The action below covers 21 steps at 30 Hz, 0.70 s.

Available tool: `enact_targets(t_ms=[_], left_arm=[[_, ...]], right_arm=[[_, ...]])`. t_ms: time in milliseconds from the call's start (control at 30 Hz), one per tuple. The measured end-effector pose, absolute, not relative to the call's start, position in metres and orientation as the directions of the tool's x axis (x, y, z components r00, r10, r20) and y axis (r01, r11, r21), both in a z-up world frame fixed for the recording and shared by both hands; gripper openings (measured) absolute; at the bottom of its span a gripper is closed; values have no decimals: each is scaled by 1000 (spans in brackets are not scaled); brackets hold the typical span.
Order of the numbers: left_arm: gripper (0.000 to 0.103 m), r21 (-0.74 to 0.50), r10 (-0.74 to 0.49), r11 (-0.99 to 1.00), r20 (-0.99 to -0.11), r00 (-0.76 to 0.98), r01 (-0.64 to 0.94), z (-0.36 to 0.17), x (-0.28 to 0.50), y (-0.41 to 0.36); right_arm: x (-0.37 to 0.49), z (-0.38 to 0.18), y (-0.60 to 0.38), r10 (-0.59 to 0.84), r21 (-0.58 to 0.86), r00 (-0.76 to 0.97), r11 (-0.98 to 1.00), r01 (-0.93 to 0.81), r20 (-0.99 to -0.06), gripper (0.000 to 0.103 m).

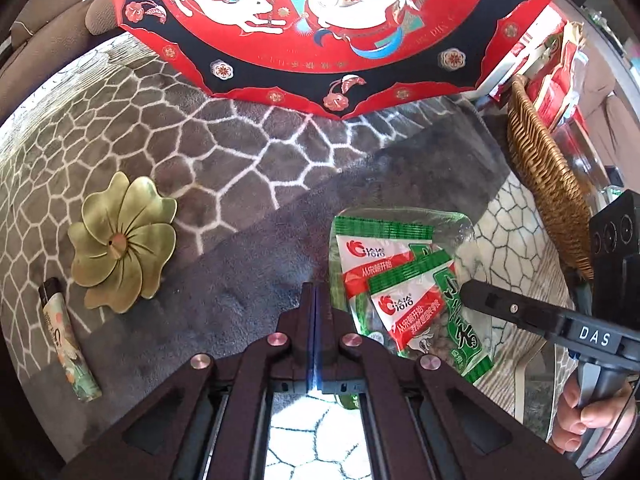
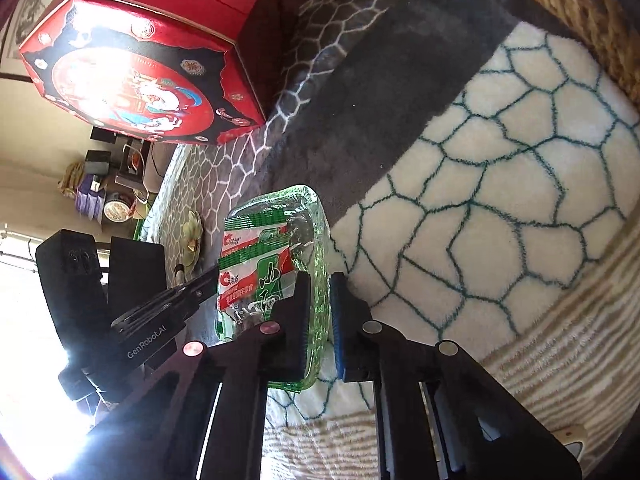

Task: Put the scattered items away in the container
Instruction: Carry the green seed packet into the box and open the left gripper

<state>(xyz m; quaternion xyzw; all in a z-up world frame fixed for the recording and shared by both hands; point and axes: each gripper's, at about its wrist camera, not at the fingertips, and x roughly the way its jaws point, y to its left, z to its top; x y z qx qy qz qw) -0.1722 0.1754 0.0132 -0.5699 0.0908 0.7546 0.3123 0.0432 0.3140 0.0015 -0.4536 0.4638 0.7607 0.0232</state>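
A green glass tray (image 1: 464,232) (image 2: 308,204) lies on the rug with two green-and-red snack packets (image 1: 404,300) (image 2: 256,256) in it. My right gripper (image 2: 321,280) is shut on the tray's near wall, one finger inside and one outside; in the left wrist view its tip (image 1: 466,292) sits at the tray's right side. My left gripper (image 1: 315,290) is shut with nothing between its fingers, just left of the tray; its tip (image 2: 214,276) shows beside the packets. A brass flower-shaped dish (image 1: 122,242) and a patterned lighter (image 1: 68,344) lie on the grey rug to the left.
A red octagonal box (image 1: 320,20) (image 2: 132,80) stands beyond the tray. A wicker basket (image 1: 548,184) (image 2: 580,4) sits at the right, with red packages behind it. The rug (image 2: 500,200) is grey and cream with a web pattern. A person's hand (image 1: 588,420) holds the right gripper.
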Motion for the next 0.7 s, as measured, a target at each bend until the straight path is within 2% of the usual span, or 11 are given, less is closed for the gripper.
enact_targets(t_ms=[100, 233, 433, 500, 700], left_arm=[[0, -293, 404, -792, -909, -101, -536, 9, -181, 173], [2, -357, 434, -787, -900, -40, -503, 5, -187, 165], [2, -503, 543, -772, -839, 8, -389, 2, -189, 142], [8, -534, 565, -770, -825, 15, -349, -2, -189, 135], [35, -592, 612, -754, -791, 24, -284, -4, -192, 119]], right_arm=[[44, 0, 315, -393, 692, -592, -570, -443, -703, 10], [51, -19, 329, -477, 791, -636, -443, -422, -606, 7], [49, -15, 325, -455, 763, -625, -501, -409, -634, 7], [48, -15, 326, -457, 762, -624, -506, -404, -634, 7], [46, -11, 322, -440, 740, -615, -541, -401, -655, 7]])
